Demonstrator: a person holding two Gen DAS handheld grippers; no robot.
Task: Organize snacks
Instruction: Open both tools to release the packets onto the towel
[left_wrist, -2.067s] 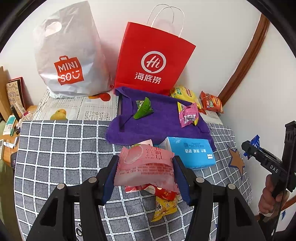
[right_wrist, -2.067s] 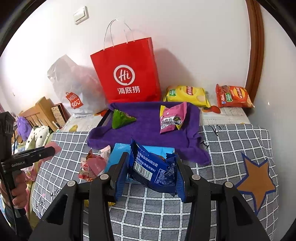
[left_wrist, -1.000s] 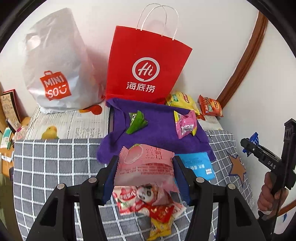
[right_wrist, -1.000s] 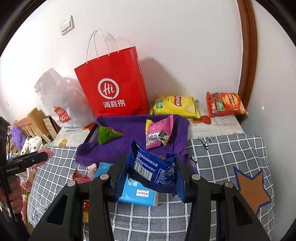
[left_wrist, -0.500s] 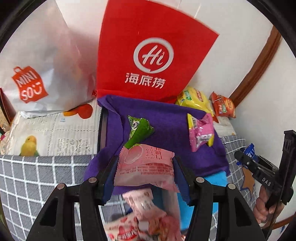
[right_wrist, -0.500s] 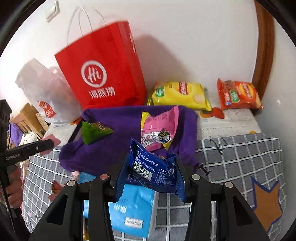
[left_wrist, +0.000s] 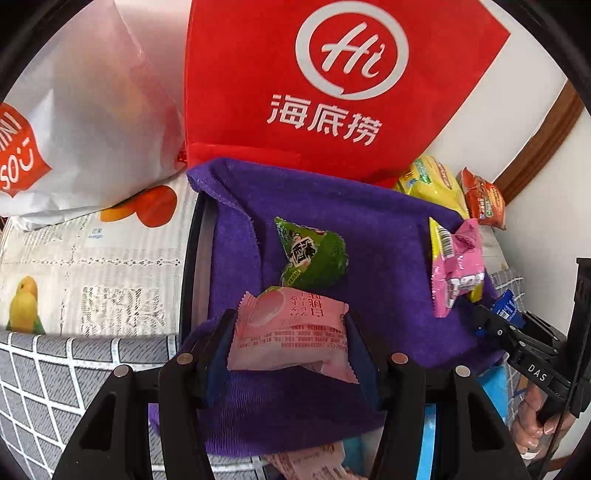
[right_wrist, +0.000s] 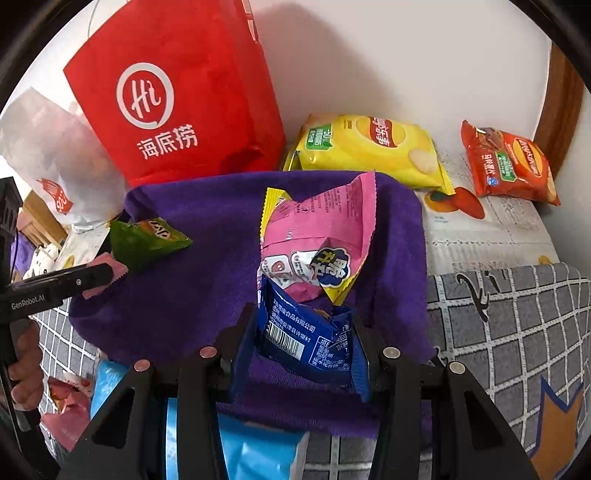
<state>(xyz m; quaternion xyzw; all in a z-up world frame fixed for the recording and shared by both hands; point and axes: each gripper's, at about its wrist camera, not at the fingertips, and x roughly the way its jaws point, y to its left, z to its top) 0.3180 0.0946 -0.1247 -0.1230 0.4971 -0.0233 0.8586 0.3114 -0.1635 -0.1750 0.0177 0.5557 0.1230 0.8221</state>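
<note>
Toward the left edge of the purple towel (left_wrist: 388, 236), the left gripper (left_wrist: 290, 338) pinches a pale pink snack packet (left_wrist: 291, 334) across its long axis, which runs side to side between the jaws; the packet hangs above the towel's near-left part, and the open cloth where it would likely be set lies straight below and a little ahead. Just beyond it a green triangular packet (left_wrist: 314, 254) lies on the towel, so a drop too far forward would land on that one. Toward the towel's right side, the right gripper (right_wrist: 303, 341) is clamped on a crumpled blue packet (right_wrist: 301, 338), held with its barcode facing the camera, above the near-right part of the cloth. A pink-and-yellow packet (right_wrist: 314, 243) lies right ahead, its lower end close to or touching the blue one, and it is the main thing in the way. Behind the towel stands a red paper bag (right_wrist: 177, 99); a yellow chip bag (right_wrist: 369, 147) and an orange-red bag (right_wrist: 509, 162) rest near the far right corner of the worktop.
</note>
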